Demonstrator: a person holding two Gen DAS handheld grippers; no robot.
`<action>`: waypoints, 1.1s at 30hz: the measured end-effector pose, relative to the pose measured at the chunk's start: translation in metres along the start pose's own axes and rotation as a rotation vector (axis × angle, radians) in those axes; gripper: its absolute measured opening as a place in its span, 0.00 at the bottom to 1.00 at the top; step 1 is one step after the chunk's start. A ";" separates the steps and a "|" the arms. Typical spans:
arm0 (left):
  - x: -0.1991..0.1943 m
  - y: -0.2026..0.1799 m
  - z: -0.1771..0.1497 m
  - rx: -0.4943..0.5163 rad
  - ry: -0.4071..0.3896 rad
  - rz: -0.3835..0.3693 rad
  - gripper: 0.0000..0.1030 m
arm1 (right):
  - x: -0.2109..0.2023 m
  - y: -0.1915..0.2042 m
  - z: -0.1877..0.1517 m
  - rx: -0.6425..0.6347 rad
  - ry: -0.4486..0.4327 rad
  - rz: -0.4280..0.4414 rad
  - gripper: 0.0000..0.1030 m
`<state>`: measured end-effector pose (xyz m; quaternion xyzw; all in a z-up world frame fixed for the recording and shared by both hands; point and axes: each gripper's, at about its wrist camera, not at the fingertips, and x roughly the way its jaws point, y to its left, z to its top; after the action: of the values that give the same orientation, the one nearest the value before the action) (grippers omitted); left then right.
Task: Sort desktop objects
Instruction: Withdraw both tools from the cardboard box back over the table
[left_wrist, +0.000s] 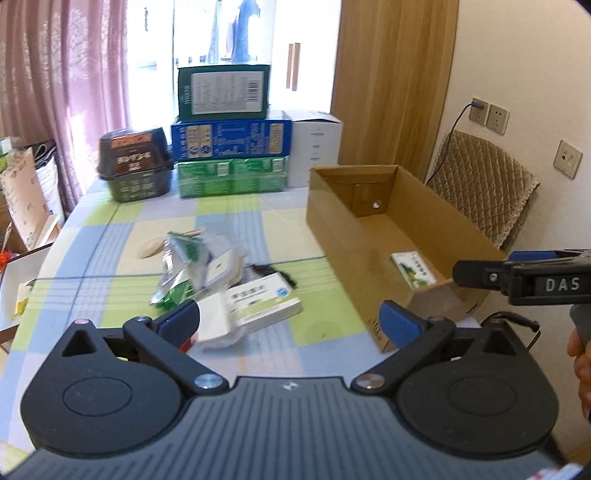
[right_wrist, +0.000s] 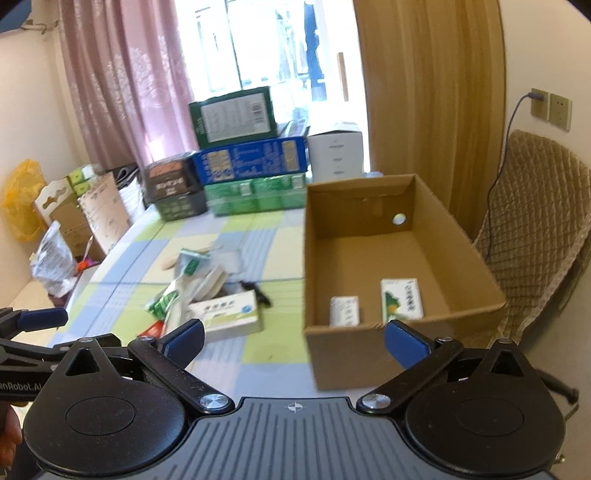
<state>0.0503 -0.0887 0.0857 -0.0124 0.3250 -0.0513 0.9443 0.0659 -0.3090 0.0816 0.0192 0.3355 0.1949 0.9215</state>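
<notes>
A pile of loose items lies on the checked tablecloth: a white and green medicine box (left_wrist: 262, 304) (right_wrist: 227, 314), green foil packets (left_wrist: 183, 266) (right_wrist: 168, 297) and a black clip (left_wrist: 275, 275) (right_wrist: 256, 291). An open cardboard box (left_wrist: 332, 221) (right_wrist: 461, 236) stands to the right and holds a green and white packet (left_wrist: 413, 273) (right_wrist: 402, 299) and a small white box (right_wrist: 345, 310). My left gripper (left_wrist: 291, 323) is open and empty, just before the pile. My right gripper (right_wrist: 293, 341) is open and empty, before the box's near wall.
Stacked green, blue and white cartons (left_wrist: 229, 147) (right_wrist: 251, 162) and dark tubs (left_wrist: 135, 166) stand at the table's far edge. A padded chair (left_wrist: 484, 184) (right_wrist: 535, 229) is at the right. Bags and boxes (right_wrist: 74, 218) crowd the floor at the left.
</notes>
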 end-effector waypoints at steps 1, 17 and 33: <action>-0.003 0.006 -0.004 -0.005 0.007 0.007 0.99 | 0.001 0.004 -0.003 -0.002 0.006 0.007 0.98; -0.033 0.104 -0.052 -0.101 0.062 0.131 0.99 | 0.030 0.059 -0.035 -0.080 0.082 0.083 0.98; 0.025 0.135 -0.048 0.004 0.135 0.084 0.97 | 0.095 0.093 -0.041 -0.141 0.132 0.104 0.98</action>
<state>0.0520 0.0435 0.0246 0.0064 0.3879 -0.0132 0.9216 0.0741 -0.1921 0.0074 -0.0412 0.3793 0.2665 0.8851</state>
